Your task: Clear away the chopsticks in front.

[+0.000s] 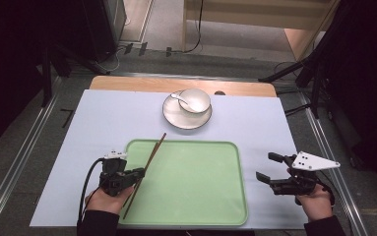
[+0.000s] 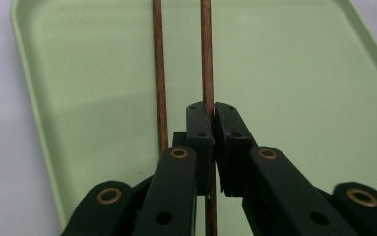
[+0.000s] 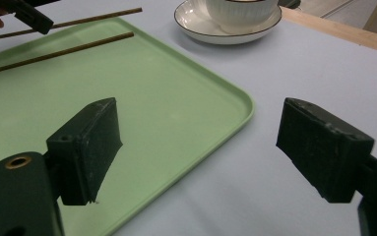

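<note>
A pale blue mat (image 1: 102, 123) covers a wooden table (image 1: 127, 83) on a grey floor, dark stands around. On the green tray's (image 1: 196, 196) left side, the left gripper (image 1: 138, 173) pinches one chopstick (image 2: 206, 59), its length running diagonally toward the bowl (image 1: 194, 101). The second chopstick (image 2: 159, 73) lies beside it. The right gripper (image 1: 267, 167) is spread wide.

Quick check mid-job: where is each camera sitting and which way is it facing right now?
High view: above the person's side, looking forward and down at the tray; both hands, left gripper, right gripper.
Left gripper view: along shut jaws clamping one chopstick; the other chopstick lies on the tray.
Right gripper view: past open jaws toward the bowl and saucer.
Shared: tray and chopsticks.
</note>
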{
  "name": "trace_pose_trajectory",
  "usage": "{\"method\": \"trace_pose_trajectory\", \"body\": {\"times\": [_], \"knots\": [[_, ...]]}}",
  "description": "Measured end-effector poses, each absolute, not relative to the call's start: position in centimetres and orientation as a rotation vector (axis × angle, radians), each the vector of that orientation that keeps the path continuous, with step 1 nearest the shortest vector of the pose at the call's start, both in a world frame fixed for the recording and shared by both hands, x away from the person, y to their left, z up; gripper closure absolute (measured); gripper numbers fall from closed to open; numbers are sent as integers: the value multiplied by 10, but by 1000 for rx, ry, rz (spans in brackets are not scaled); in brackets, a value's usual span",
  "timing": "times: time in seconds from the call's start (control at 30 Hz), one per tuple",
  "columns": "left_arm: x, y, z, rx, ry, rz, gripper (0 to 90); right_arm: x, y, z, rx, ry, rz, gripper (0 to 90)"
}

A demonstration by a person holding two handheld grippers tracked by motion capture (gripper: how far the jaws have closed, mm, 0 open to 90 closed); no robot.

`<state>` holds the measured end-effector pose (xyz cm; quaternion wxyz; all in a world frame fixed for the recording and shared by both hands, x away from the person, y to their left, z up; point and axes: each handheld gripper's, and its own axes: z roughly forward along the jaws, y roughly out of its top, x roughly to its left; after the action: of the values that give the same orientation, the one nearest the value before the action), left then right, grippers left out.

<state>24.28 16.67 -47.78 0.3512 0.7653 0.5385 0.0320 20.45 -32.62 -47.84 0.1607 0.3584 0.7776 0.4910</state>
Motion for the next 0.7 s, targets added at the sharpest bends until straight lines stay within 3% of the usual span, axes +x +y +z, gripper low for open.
{"method": "trace_pose_trajectory", "body": {"times": [0.7], "knots": [[238,153,-509,2035,1483,100,864,204,-325,-478,1013,2225,1403,174]]}}
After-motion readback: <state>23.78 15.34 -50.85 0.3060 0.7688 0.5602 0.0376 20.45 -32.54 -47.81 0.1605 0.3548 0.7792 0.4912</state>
